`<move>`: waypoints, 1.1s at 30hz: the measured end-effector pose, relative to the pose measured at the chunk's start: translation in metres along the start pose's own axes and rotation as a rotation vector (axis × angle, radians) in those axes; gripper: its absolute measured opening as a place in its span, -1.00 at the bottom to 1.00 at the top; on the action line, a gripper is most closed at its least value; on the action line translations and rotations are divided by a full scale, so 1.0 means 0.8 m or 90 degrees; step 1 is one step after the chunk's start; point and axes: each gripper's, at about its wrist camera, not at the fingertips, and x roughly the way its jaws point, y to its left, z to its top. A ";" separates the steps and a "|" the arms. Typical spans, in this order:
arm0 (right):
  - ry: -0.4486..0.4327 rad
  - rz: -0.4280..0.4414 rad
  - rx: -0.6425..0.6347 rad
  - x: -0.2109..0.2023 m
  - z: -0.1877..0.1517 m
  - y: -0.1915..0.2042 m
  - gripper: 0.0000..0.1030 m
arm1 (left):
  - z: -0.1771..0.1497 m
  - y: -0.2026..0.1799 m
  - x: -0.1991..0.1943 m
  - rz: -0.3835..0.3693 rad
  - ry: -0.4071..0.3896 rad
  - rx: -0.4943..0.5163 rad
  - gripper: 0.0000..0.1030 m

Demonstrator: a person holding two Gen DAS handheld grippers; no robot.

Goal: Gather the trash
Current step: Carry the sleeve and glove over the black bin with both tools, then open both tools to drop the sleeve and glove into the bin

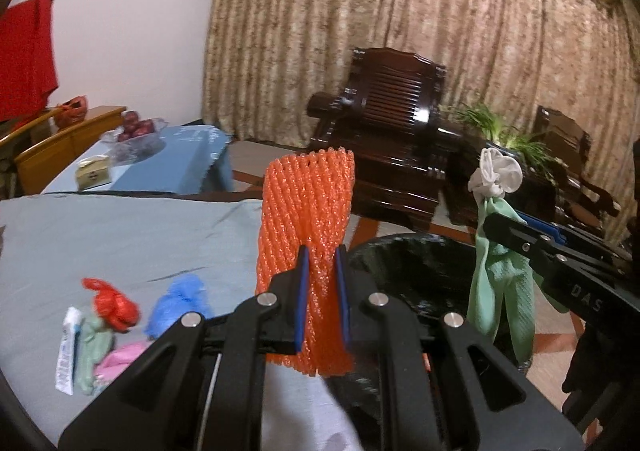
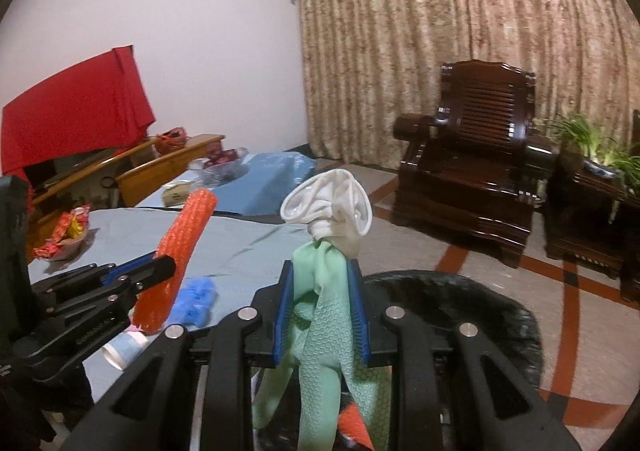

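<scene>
My left gripper (image 1: 322,299) is shut on an orange foam net sleeve (image 1: 308,219) and holds it upright at the table's edge, beside the black-lined trash bin (image 1: 420,271). My right gripper (image 2: 320,315) is shut on a green rubber glove with a white cuff (image 2: 324,315) and holds it above the bin (image 2: 480,299). The sleeve (image 2: 180,255) and left gripper (image 2: 160,265) show at left in the right wrist view. The glove (image 1: 500,271) and right gripper (image 1: 504,227) show at right in the left wrist view.
On the blue-grey tablecloth (image 1: 120,235) lie a red bag scrap (image 1: 112,305), a blue crumpled piece (image 1: 180,303), a white wrapper (image 1: 68,351), green and pink scraps (image 1: 104,351). A snack bowl (image 2: 64,235) stands far left. A dark wooden armchair (image 1: 392,131) and plant (image 1: 500,131) stand behind.
</scene>
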 end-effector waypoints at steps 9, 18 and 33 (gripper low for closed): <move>0.018 -0.049 0.021 0.010 -0.012 -0.055 -0.50 | -0.005 -0.057 0.055 -0.053 0.025 0.039 -0.77; 0.049 -0.074 0.042 0.029 -0.032 -0.100 -0.50 | -0.018 -0.098 0.109 -0.091 0.053 0.062 -0.77; 0.060 -0.119 0.063 0.032 -0.048 -0.124 0.67 | -0.035 -0.068 0.109 -0.090 0.059 0.036 0.55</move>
